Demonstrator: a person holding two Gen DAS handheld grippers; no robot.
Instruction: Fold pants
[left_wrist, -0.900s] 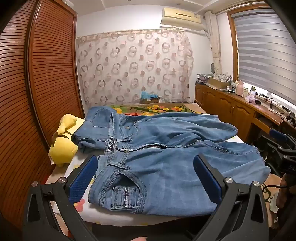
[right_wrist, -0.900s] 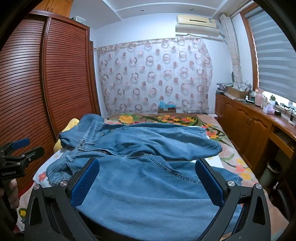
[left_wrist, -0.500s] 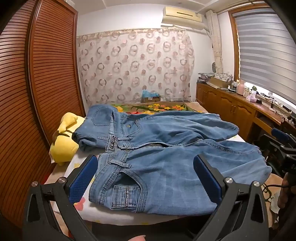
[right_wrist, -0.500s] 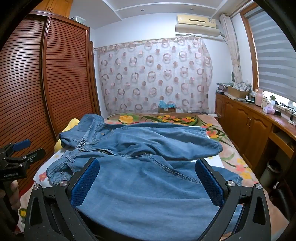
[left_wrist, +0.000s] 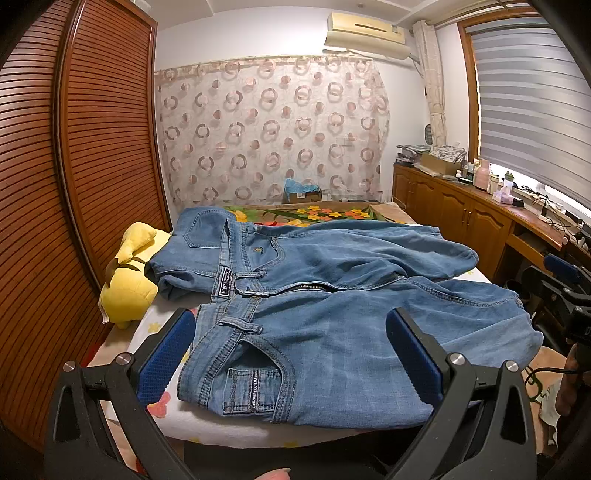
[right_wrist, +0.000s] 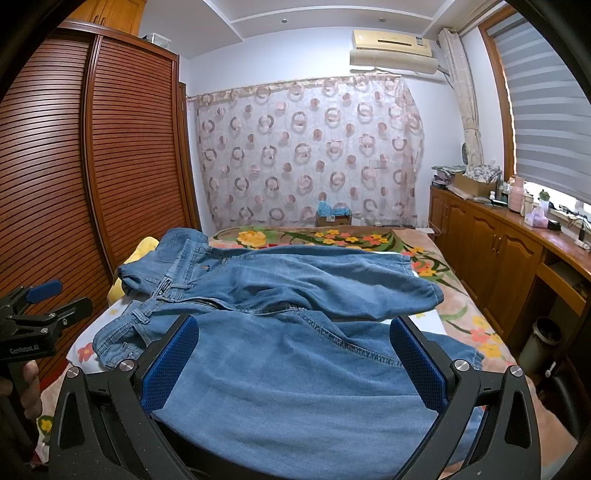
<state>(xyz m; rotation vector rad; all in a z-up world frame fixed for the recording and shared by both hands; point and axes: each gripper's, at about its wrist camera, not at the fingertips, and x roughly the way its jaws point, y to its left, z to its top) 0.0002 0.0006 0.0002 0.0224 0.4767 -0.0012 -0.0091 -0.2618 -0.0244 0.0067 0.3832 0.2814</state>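
Where the flowered bed (left_wrist: 229, 428) fills the room, blue jeans (left_wrist: 332, 325) spread unfolded across it, waistband toward yellow plush (left_wrist: 129, 280). Left gripper (left_wrist: 291, 354) and right gripper (right_wrist: 295, 362) above the denim, jaws wide apart, holding nothing.

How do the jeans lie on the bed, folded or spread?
Spread, not yet folded: the jeans lie open, both legs side by side across the bed.
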